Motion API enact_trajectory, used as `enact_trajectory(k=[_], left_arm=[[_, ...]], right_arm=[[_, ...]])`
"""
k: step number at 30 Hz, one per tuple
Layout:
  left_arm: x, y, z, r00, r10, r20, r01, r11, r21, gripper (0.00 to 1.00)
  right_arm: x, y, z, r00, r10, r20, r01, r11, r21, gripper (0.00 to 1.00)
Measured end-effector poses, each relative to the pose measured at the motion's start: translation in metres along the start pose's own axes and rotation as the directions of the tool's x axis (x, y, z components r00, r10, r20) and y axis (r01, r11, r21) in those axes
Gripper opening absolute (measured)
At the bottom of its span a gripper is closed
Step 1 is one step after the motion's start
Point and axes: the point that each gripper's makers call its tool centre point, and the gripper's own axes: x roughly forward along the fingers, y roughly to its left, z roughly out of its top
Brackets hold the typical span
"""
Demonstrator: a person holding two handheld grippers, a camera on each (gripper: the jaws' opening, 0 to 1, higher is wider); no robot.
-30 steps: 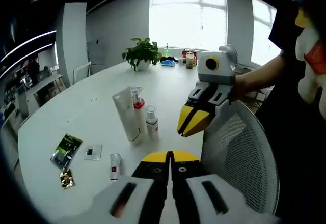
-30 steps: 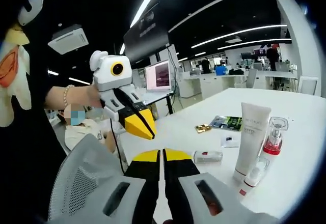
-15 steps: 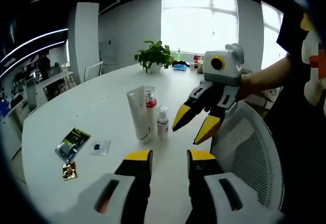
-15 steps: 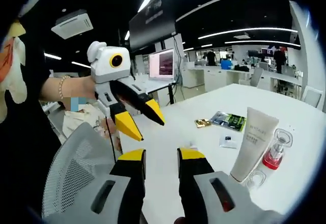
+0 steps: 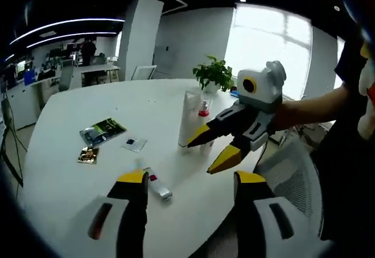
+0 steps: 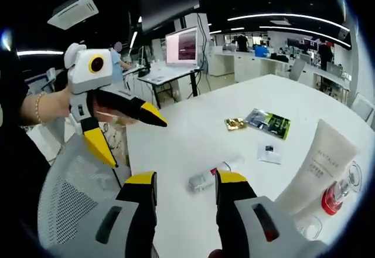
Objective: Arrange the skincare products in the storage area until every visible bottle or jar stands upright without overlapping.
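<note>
both grippers, left (image 5: 190, 179) and right (image 6: 184, 179), are held with fingers released above the fallen small bottle (image 6: 212, 174), apparently so it can be stood upright.

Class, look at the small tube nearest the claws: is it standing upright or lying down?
Lying down: the small tube rests lengthwise on the white table, unlike the upright tall tube.

On the round white table (image 5: 70, 176), small clear tube (image 5: 157, 184) lying near; farther right, tall white tube (image 5: 187, 119) upright beside red-capped bottle (image 5: 204, 110); green packet (image 5: 103, 131) far left.
</note>
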Motion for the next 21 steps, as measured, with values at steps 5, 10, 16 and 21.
enact_trajectory(k=[5,10,16,21], left_arm=[[-0.007,0.003,-0.007,0.999,0.034,0.004,-0.034,0.999,-0.034,0.65],[-0.014,0.011,-0.012,0.996,0.088,0.016,-0.086,0.994,-0.068,0.78],[-0.02,0.016,-0.022,0.992,0.121,0.02,-0.119,0.988,-0.1,0.87],[-0.021,0.017,-0.03,0.991,0.135,0.011,-0.133,0.985,-0.107,0.94]], right_arm=[[0.017,-0.005,-0.008,0.999,-0.021,-0.047,0.022,0.999,0.024,0.47],[0.037,-0.015,-0.015,0.993,-0.065,-0.098,0.071,0.995,0.063,0.51],[0.056,-0.017,-0.024,0.986,-0.053,-0.161,0.052,0.999,-0.013,0.55],[0.065,-0.027,-0.029,0.982,-0.046,-0.181,0.044,0.999,-0.017,0.56]])
